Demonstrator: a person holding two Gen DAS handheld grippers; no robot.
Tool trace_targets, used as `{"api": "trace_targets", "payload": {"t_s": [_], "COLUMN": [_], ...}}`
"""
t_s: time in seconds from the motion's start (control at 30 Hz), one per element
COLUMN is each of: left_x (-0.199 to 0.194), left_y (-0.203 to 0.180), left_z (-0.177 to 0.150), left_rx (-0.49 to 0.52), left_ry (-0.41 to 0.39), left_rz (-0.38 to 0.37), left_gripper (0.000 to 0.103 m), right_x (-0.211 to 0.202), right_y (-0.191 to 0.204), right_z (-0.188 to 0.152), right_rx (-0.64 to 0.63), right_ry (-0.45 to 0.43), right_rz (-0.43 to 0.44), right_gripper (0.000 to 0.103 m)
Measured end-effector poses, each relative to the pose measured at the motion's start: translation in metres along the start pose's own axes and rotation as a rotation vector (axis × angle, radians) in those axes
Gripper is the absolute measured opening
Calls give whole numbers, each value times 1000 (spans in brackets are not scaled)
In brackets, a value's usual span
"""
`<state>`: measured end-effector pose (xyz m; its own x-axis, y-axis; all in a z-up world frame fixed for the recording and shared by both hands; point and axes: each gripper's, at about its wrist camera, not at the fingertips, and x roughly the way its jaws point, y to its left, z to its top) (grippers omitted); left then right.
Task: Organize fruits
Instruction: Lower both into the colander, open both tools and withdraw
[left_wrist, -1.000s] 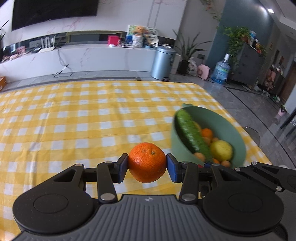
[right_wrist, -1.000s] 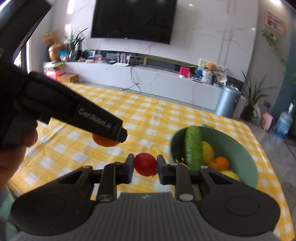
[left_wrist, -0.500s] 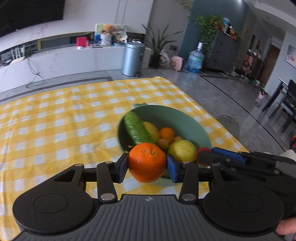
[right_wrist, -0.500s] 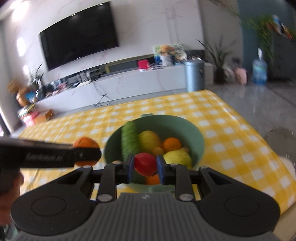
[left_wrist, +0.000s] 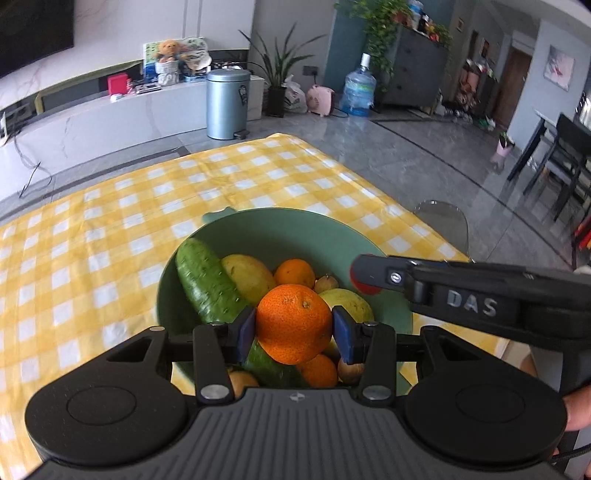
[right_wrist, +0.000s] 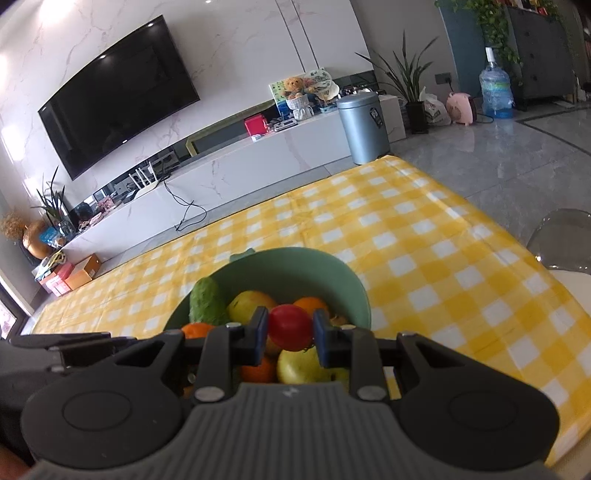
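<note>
A green bowl (left_wrist: 280, 229) stands on the yellow checked tablecloth (left_wrist: 110, 221). It holds a cucumber (left_wrist: 205, 280), yellow fruits, small oranges and other pieces. My left gripper (left_wrist: 294, 328) is shut on a large orange (left_wrist: 294, 323) and holds it over the near part of the bowl. My right gripper (right_wrist: 290, 328) is shut on a red tomato (right_wrist: 290, 326) over the same bowl (right_wrist: 295, 266). In the left wrist view the right gripper comes in from the right, the tomato (left_wrist: 364, 289) just showing at its tip. The left gripper's orange (right_wrist: 195, 329) shows at the left in the right wrist view.
The bowl sits near the table's right edge; a clear chair back (left_wrist: 443, 218) stands just beyond it. A grey bin (left_wrist: 225, 105), a water bottle (left_wrist: 358, 92) and a white TV counter (right_wrist: 240, 162) are on the floor side, far off.
Both grippers have moved with their fruit from beside the bowl to over it. The two grippers have come close together above the bowl.
</note>
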<state>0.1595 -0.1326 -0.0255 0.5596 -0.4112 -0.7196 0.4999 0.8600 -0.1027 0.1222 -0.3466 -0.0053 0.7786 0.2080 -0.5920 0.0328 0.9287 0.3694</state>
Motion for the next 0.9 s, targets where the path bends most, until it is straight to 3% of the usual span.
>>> {"api": "trace_targets", "payload": {"t_s": [0.4,0.9], "left_x": [27,32], "left_y": [-16,-20], "left_z": [3,1], "left_rx": [162,163], "left_ry": [25,29], "left_rz": [65,80], "left_gripper": [50,55], "right_x": [33,39], "right_y": [-5,1], "right_z": [5,2], "right_rx": [10,-28], "right_ry": [39,67], "right_rz": [-54,-75], "right_gripper": [23,26]}}
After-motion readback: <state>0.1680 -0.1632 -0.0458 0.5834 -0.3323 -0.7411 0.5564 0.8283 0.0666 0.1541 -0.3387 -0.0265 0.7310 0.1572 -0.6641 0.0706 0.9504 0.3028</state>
